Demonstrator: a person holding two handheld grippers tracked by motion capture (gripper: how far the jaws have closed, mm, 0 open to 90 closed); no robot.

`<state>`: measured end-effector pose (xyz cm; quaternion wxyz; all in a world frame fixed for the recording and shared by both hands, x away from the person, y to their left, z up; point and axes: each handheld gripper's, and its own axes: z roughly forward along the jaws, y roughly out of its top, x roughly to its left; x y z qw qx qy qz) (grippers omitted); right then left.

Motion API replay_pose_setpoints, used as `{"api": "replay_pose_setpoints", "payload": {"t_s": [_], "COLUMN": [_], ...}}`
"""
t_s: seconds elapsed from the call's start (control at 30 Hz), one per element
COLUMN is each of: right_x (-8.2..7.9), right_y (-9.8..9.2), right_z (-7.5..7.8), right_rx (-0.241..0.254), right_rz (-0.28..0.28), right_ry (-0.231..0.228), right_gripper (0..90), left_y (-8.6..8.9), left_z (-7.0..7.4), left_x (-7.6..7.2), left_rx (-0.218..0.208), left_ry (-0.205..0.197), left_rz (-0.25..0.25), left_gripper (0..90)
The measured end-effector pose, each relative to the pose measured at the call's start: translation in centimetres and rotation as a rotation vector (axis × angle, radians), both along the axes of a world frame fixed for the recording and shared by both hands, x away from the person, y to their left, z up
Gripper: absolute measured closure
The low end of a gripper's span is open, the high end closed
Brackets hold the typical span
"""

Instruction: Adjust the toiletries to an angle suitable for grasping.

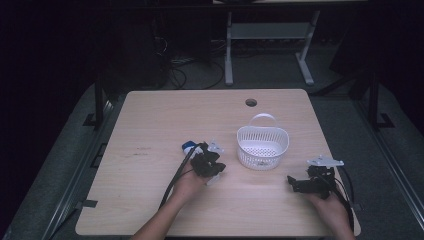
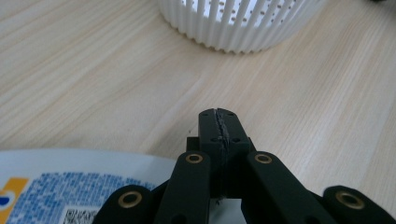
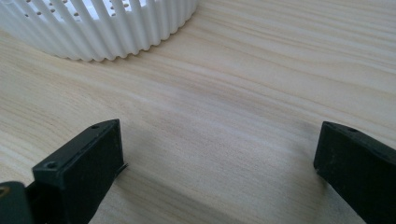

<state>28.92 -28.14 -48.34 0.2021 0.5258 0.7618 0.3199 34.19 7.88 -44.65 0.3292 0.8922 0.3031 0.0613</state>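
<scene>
Where tools rest: white basket between them (blue-labelled packet beside left).

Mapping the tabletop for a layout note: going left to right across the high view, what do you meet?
Blue-and-white packet → left tongs → white slotted plastic basket → right tongs.

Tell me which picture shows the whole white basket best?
The high view: there the white basket stands whole on the table, with its handle and holed bottom. The left gripper view shows just its slatted lower wall at the top edge; the right gripper view just a curved piece of wall.
</scene>
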Motion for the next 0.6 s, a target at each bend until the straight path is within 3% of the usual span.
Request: {"api": "replay_pose_setpoints", "payload": {"t_s": [0.6], "right_x": [0.0], "right_y": [0.0], "right_z": [0.0], "right_rx": [0.0], "right_rz": [0.0], "right_ry": [0.0], "right_gripper": [0.9], "left_y": [3.1], "left_z": [0.7], "left_x": [-1.7], "left_rx": [0.047], "left_ry": [-0.008], "left_rz": [0.0], "left_gripper": [90.0]}}
